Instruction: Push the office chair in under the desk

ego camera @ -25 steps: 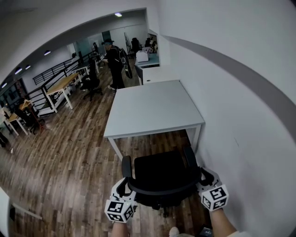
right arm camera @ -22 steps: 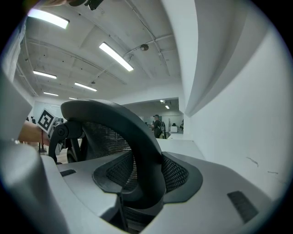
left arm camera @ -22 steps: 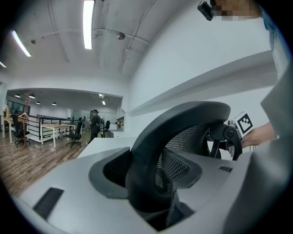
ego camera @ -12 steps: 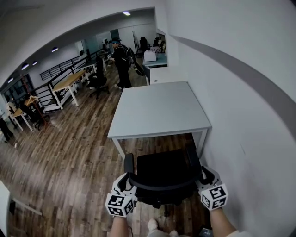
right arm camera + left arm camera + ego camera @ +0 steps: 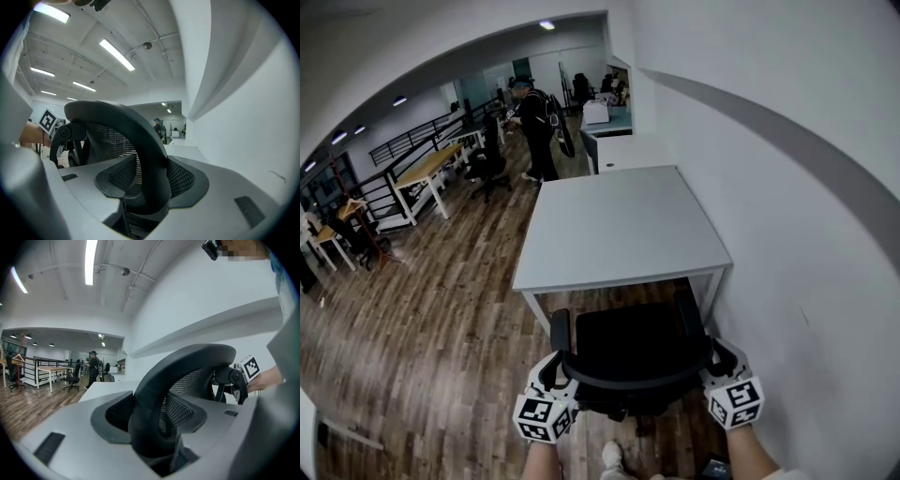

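Note:
In the head view a black office chair stands in front of a white desk, its seat front close to the desk's near edge. My left gripper is shut on the left side of the curved backrest rim, and my right gripper is shut on the right side. In the left gripper view the black rim runs between the jaws of my left gripper, with mesh behind it. The right gripper view shows the same rim clamped in my right gripper.
A white wall runs close along the right of desk and chair. A person stands beyond the desk's far left corner. Wooden desks, another chair and a railing stand far left on the wood floor. My shoe shows below.
The chair, with both grippers on its back, has moved forward, and the gap between seat and desk edge has narrowed. The distant person has shifted slightly.

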`<move>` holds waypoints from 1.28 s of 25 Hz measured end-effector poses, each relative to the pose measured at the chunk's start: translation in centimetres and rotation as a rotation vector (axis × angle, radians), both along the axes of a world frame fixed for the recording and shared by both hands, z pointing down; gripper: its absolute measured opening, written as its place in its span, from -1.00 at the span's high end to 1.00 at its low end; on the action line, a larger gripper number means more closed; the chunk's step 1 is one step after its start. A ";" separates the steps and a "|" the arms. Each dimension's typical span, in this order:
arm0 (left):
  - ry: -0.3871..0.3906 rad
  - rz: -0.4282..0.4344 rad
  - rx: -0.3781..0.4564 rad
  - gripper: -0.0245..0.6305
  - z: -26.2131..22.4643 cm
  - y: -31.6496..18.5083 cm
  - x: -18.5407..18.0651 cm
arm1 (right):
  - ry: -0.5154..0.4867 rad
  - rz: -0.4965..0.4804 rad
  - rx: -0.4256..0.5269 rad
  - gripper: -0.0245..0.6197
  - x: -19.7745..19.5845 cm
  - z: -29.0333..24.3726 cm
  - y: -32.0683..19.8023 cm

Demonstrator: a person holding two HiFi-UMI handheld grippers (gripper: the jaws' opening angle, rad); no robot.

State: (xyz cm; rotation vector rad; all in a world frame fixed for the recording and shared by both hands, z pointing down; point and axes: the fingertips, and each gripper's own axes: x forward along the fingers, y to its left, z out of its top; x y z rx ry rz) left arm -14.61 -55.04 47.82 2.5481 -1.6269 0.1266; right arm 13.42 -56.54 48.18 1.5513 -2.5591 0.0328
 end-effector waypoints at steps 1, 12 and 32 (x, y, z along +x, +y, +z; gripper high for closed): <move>0.003 0.005 0.000 0.27 -0.1 -0.6 -0.1 | 0.001 0.009 0.000 0.28 -0.1 0.0 -0.6; 0.018 0.051 -0.002 0.27 -0.2 -6.0 -2.0 | 0.026 0.048 0.002 0.28 -2.1 -0.1 -5.7; 0.034 0.088 0.007 0.27 -0.7 -15.5 -4.3 | 0.039 0.092 0.016 0.28 -4.2 -0.4 -15.4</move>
